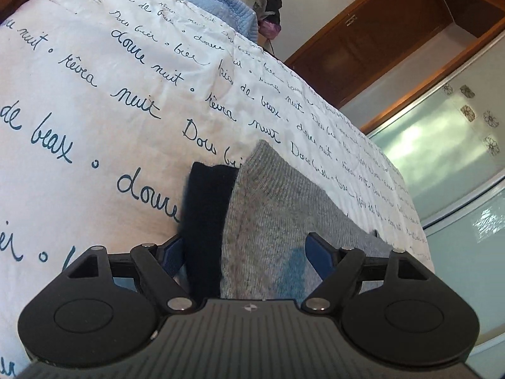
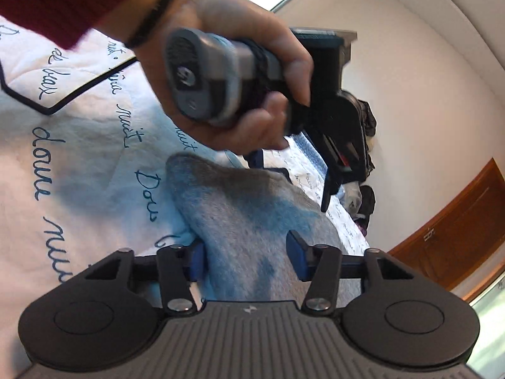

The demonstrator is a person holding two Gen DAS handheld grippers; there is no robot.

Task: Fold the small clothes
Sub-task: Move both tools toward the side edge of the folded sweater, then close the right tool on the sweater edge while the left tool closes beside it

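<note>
A grey knit garment (image 1: 277, 208) lies on the white bedspread (image 1: 94, 94) with blue script, with a dark navy piece (image 1: 205, 221) beside its left edge. My left gripper (image 1: 246, 249) is open, its blue pads on either side of the grey and navy cloth. In the right wrist view the same grey garment (image 2: 240, 214) lies between the open blue pads of my right gripper (image 2: 247, 257). The left gripper (image 2: 331, 177) shows there, held in a hand above the garment's far end.
A light blue blanket (image 1: 208, 0) and a pile of dark clothes (image 1: 268, 3) lie at the bed's far end. A wooden door (image 1: 378, 41) and glass wardrobe panels (image 1: 442, 158) stand beyond the bed's edge. A black cable (image 2: 47, 107) runs across the bedspread.
</note>
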